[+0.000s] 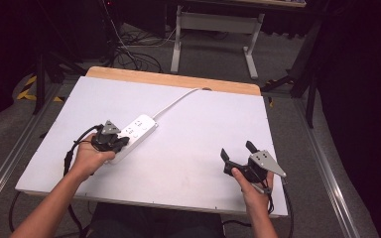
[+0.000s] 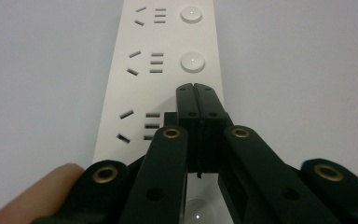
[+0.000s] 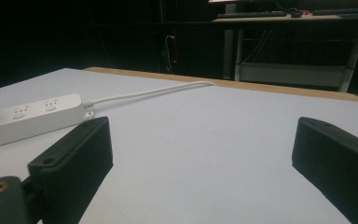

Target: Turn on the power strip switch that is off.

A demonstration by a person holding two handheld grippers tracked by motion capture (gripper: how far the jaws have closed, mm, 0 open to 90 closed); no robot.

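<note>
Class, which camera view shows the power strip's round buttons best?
The left gripper view: the buttons sit close and sharp on the power strip. The high view shows the whole strip small; the right gripper view shows it side-on.

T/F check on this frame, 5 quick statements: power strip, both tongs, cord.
1. The left tongs are shut, their tips over the power strip. True.
2. The right tongs are clamped on the cord. False: they stand open over bare table, with nothing between them.
3. The strip's white cord runs toward the far edge of the table. True.
4. A plug sits in one of the strip's sockets. False: the sockets seen in the left gripper view are all empty.
5. Each socket group has a round button beside it. True.
</note>
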